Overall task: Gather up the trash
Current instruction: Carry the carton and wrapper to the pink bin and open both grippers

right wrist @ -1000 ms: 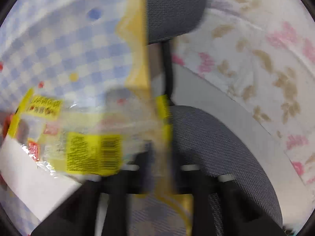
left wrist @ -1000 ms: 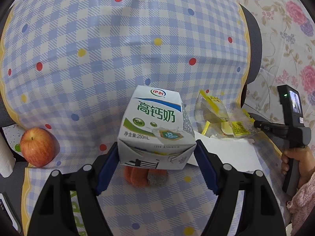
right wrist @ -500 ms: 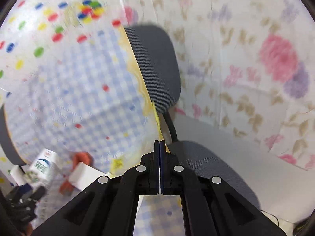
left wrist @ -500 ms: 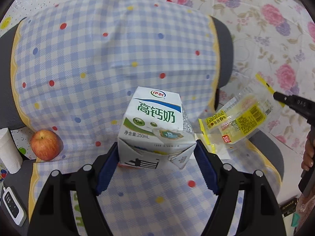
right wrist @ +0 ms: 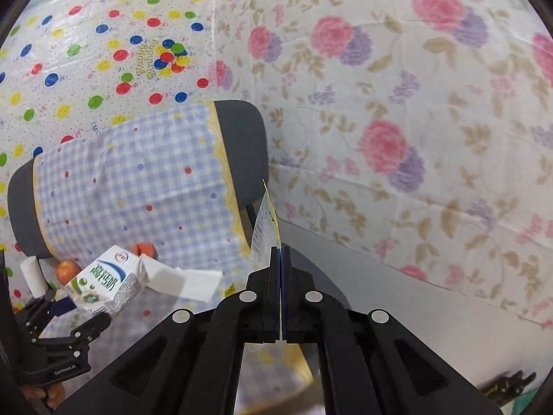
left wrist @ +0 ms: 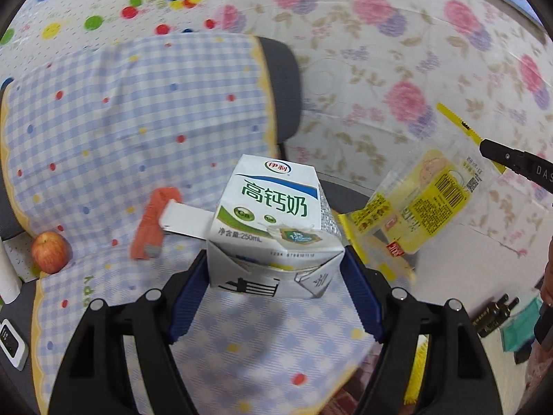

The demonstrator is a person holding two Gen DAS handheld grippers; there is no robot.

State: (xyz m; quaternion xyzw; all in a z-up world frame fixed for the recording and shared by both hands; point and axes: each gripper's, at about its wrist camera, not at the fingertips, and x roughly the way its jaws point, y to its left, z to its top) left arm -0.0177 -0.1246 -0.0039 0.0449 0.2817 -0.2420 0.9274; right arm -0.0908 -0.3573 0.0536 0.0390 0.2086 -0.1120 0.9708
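Observation:
My left gripper (left wrist: 274,276) is shut on a white and green milk carton (left wrist: 273,231) and holds it above the checked chair seat. The carton also shows in the right wrist view (right wrist: 103,282). My right gripper (right wrist: 280,252) is shut on a clear and yellow plastic wrapper (right wrist: 266,221), seen edge-on. In the left wrist view the wrapper (left wrist: 418,207) hangs in the air to the right of the carton, held at its top edge by the right gripper (left wrist: 484,145).
A chair draped in blue checked cloth (left wrist: 121,121) holds a red apple (left wrist: 50,252), an orange object (left wrist: 153,223) and a white paper (left wrist: 185,221). A white cup (left wrist: 7,276) and small device (left wrist: 12,340) sit at far left. Floral sheet covers the wall (right wrist: 414,103).
Both grippers have lifted and drawn back from the chair seat with the carton and the wrapper. The orange object and white paper on the seat are now in view.

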